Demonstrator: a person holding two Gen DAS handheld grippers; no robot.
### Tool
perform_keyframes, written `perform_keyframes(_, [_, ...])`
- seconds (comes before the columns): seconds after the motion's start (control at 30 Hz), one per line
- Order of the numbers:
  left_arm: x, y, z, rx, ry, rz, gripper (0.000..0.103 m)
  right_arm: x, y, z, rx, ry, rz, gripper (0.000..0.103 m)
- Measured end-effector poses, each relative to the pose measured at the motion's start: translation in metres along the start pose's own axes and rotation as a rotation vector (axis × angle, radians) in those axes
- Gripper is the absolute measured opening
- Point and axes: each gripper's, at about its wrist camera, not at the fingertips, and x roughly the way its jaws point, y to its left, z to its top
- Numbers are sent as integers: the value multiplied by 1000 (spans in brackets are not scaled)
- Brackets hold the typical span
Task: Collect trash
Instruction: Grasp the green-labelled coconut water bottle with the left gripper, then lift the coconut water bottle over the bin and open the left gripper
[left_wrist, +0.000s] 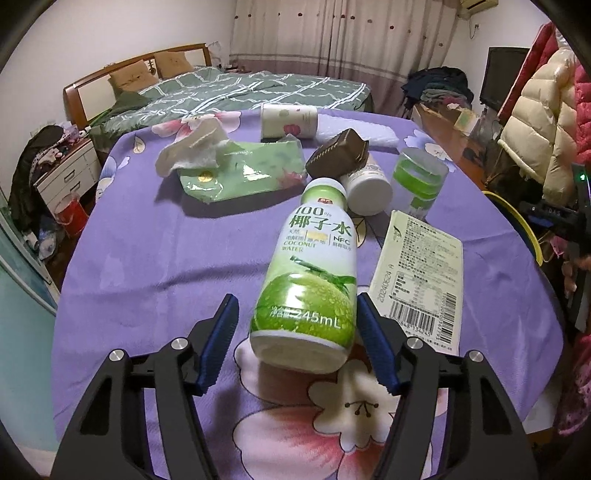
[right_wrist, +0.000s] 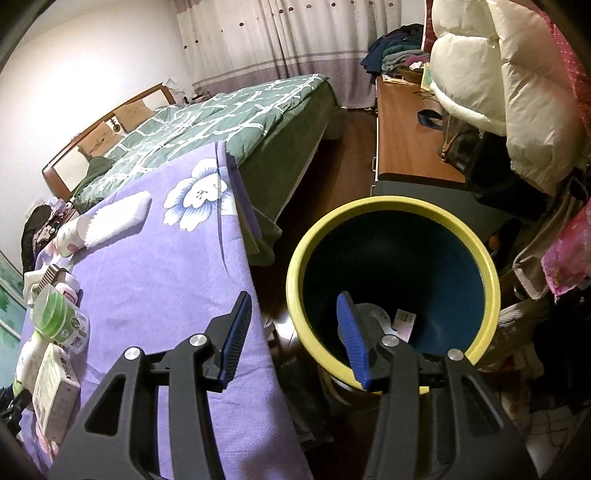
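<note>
A green and white coconut water bottle (left_wrist: 310, 273) lies on the purple flowered tablecloth (left_wrist: 155, 258), its base between the fingers of my open left gripper (left_wrist: 295, 332); the pads do not touch it. Beyond it lie a flat pale carton (left_wrist: 421, 277), a white jar (left_wrist: 365, 184), a green-banded clear cup (left_wrist: 417, 177), a brown box (left_wrist: 338, 153), a green wrapper (left_wrist: 243, 171) and a crumpled tissue (left_wrist: 192, 147). My right gripper (right_wrist: 293, 336) is open and empty above the rim of a yellow-rimmed bin (right_wrist: 391, 291) beside the table. Some trash (right_wrist: 384, 321) lies in the bin.
A paper cup (left_wrist: 288, 120) and a white foam pad (left_wrist: 358, 129) lie at the table's far side. A bed (left_wrist: 240, 92) stands behind the table. A wooden desk (right_wrist: 406, 136) and hanging coats (right_wrist: 491, 85) are on the right. The table edge (right_wrist: 255, 295) runs next to the bin.
</note>
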Motion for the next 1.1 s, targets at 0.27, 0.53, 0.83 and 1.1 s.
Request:
perform_keyframes(0.27, [17, 4, -3, -5, 18, -19, 63, 6, 5, -4, -10, 19, 7, 46])
perform_keyframes(0.53, [-1, 5, 4, 14, -79, 27, 57, 3, 9, -4, -16, 11, 18, 46])
perform_keyframes(0.83, [-35, -3, 36, 83, -207, 121, 54, 0, 7, -6, -13, 7, 24, 46])
perform_keyframes(1.1, [-47, -2, 47, 63, -243, 140, 54, -2, 3, -7, -3, 4, 23, 46])
